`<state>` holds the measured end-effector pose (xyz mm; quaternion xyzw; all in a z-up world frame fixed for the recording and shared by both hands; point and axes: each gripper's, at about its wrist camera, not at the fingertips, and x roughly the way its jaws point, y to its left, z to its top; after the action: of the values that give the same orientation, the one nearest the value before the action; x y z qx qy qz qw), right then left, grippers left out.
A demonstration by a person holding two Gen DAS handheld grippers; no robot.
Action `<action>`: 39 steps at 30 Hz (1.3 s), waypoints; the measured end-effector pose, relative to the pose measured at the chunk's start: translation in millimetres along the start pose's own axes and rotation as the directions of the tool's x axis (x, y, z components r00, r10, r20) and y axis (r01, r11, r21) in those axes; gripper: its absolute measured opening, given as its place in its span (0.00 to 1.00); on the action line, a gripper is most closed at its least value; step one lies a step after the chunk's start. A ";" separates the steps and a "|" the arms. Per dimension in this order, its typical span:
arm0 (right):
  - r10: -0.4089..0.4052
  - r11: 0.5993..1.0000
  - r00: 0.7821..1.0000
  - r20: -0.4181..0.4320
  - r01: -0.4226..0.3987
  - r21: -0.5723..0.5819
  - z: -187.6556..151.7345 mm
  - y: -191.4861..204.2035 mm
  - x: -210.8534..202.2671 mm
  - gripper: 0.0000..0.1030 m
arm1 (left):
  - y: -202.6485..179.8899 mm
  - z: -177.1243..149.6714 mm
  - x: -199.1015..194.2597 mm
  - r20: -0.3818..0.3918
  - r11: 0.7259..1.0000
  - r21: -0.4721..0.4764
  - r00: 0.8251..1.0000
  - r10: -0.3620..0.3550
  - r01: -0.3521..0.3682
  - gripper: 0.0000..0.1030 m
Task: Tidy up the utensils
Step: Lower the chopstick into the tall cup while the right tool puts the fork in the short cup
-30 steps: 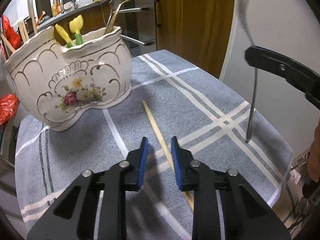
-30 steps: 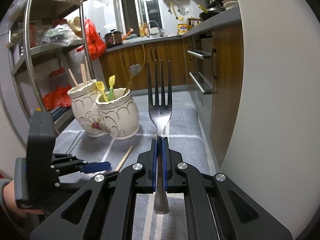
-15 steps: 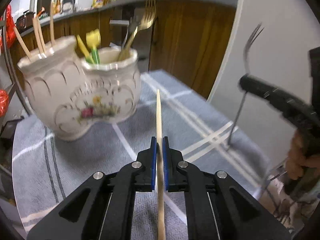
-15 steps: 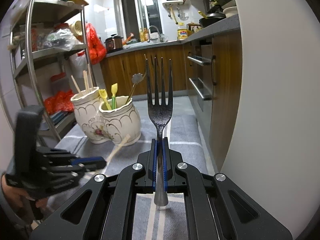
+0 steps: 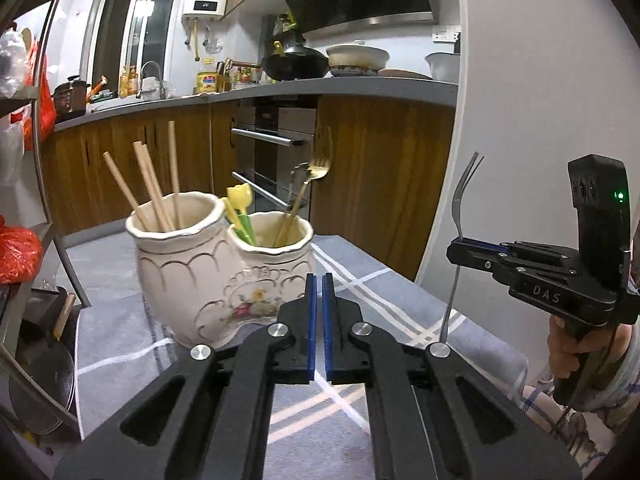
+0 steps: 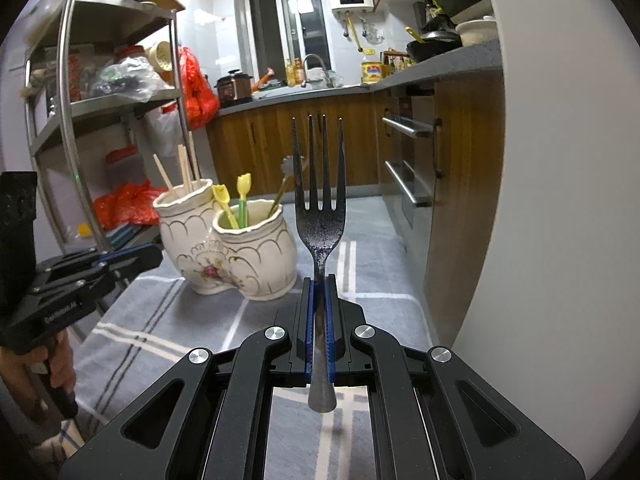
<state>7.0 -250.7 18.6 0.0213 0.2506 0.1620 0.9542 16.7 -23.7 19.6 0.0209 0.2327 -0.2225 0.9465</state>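
Observation:
A cream ceramic two-pot holder (image 5: 200, 272) (image 6: 224, 248) stands on the grey checked cloth (image 5: 380, 292). Its left pot holds wooden chopsticks (image 5: 150, 184). In its right pot are small yellow-green utensils (image 5: 240, 204) and a gold fork (image 5: 320, 168). My left gripper (image 5: 319, 280) (image 6: 154, 254) hovers shut in front of the holder, and no chopstick shows between its blue pads. My right gripper (image 6: 319, 284) (image 5: 456, 246) is shut on a steel fork (image 6: 320, 216) (image 5: 456, 208), held upright with its tines up, to the right of the holder.
A metal shelf rack (image 6: 72, 120) with bags stands to the left of the table. Wooden kitchen cabinets (image 5: 380, 168) lie behind, and a white wall (image 6: 540, 200) rises close on the right. A person's hand (image 5: 568, 344) grips the right tool.
My left gripper closed on a chopstick lying on the cloth and rose with it; now the chopstick is gone from between its pads. The right gripper and fork stayed put.

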 end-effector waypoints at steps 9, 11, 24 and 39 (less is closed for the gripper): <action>-0.005 1.000 1.000 -0.007 0.005 0.014 0.9 -1.7 1.9 0.06 | -17.3 -21.9 48.7 -0.278 0.997 0.043 0.959 -0.056 0.071 0.23; -0.005 1.000 1.000 -0.012 0.005 0.011 0.0 -1.5 2.3 0.06 | -28.8 -28.5 61.9 -0.324 0.995 0.046 0.944 -0.067 0.086 0.34; 0.005 1.000 1.000 -0.024 -0.005 0.009 -1.8 -1.0 5.1 0.06 | -53.2 -44.5 107.4 -0.447 0.990 0.118 0.895 -0.013 0.073 0.21; 0.020 1.000 1.000 -0.012 -0.020 -0.011 14.5 8.5 14.9 0.06 | -5.0 -13.3 47.8 -0.174 0.998 0.053 0.984 -0.028 0.037 0.05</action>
<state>23.8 -237.3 25.3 0.0174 0.2550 0.1731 0.9512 46.7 -46.0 -13.5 0.0626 0.3080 -0.2416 0.9181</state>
